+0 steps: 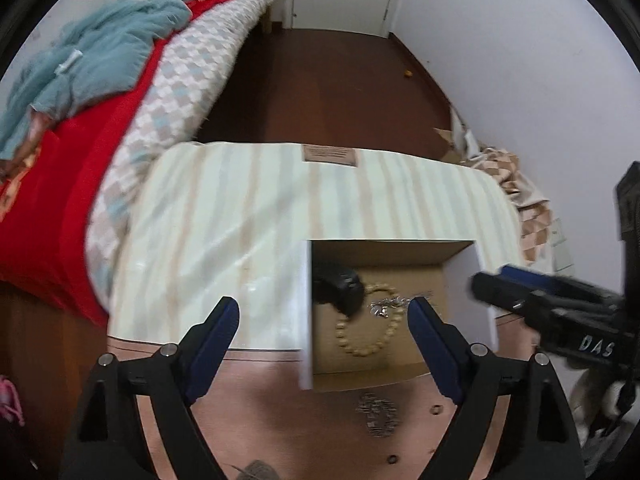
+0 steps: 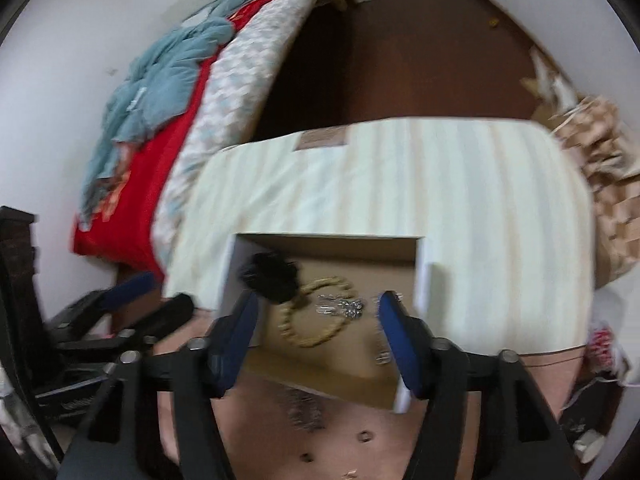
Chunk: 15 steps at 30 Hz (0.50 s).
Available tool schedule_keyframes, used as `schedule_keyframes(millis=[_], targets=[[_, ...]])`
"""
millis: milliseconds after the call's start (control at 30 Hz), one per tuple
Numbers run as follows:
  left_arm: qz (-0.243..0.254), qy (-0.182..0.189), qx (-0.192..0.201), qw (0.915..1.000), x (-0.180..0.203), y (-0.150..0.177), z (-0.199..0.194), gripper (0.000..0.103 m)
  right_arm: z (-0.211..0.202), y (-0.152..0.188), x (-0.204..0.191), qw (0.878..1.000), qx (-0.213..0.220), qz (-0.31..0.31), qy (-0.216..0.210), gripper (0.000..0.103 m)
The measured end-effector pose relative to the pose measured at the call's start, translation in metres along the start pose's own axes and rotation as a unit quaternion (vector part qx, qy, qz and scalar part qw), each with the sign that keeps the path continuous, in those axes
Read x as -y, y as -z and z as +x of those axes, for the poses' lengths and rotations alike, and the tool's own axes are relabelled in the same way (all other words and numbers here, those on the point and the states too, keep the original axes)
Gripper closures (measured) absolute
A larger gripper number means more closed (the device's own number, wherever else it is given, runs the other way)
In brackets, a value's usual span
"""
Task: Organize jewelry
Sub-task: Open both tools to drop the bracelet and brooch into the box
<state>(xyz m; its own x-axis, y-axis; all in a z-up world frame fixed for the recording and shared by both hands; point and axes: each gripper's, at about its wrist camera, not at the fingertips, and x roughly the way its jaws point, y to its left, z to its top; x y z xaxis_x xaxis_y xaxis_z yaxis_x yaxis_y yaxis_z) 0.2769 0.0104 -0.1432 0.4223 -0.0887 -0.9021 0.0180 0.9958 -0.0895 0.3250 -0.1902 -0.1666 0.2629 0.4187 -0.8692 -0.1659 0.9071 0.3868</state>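
Observation:
An open cardboard box [image 1: 460,264] [image 2: 423,280] sits on a striped cloth. Inside lie a beaded bracelet [image 1: 368,346] [image 2: 312,338], a silver chain [image 1: 390,305] [image 2: 340,306] and a black fluffy item [image 1: 340,288] [image 2: 272,276]. A silver piece [image 1: 378,416] [image 2: 304,410] lies on the table in front of the box. My left gripper [image 1: 324,344] is open and empty above the box's left wall. My right gripper [image 2: 316,332] is open and empty over the box; it also shows at the right of the left wrist view [image 1: 492,284].
The striped cloth [image 1: 240,208] [image 2: 480,200] covers the far part of a pinkish table [image 1: 260,400] [image 2: 360,440]. A bed with red and teal bedding [image 1: 80,120] [image 2: 160,100] stands at the left. Checked fabric [image 1: 520,192] [image 2: 600,184] lies at the right.

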Motion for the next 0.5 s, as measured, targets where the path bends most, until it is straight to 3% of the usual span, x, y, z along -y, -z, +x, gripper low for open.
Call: schedule_keyframes(millis=[33, 100, 167, 200, 300, 500], targets=[[0.003, -0.012, 0.006, 0.9999, -0.001, 0.003, -0.002, 0.015, -0.002, 0.004, 0.000, 1.000, 0.007, -0.002, 0.014, 0.038], [0.006, -0.031, 0.011, 0.9994, -0.004, 0.009, -0.004, 0.000, -0.006, 0.009, 0.000, 0.999, 0.015, -0.007, 0.045, 0.038], [0.008, -0.049, 0.022, 0.9985, -0.006, 0.016, -0.006, 0.000, -0.009, 0.016, -0.002, 0.996, 0.023, -0.020, 0.081, 0.037], [0.009, -0.056, 0.027, 0.9980, -0.007, 0.018, -0.007, 0.000, -0.010, 0.020, -0.003, 0.994, 0.024, -0.026, 0.105, 0.032], [0.016, -0.081, 0.039, 0.9959, -0.007, 0.028, -0.010, 0.000, -0.010, 0.037, -0.007, 0.985, 0.025, -0.044, 0.163, 0.005], [0.028, -0.107, 0.052, 0.9925, -0.002, 0.048, -0.017, 0.000, -0.004, 0.065, -0.014, 0.976, 0.028, -0.046, 0.210, 0.000]])
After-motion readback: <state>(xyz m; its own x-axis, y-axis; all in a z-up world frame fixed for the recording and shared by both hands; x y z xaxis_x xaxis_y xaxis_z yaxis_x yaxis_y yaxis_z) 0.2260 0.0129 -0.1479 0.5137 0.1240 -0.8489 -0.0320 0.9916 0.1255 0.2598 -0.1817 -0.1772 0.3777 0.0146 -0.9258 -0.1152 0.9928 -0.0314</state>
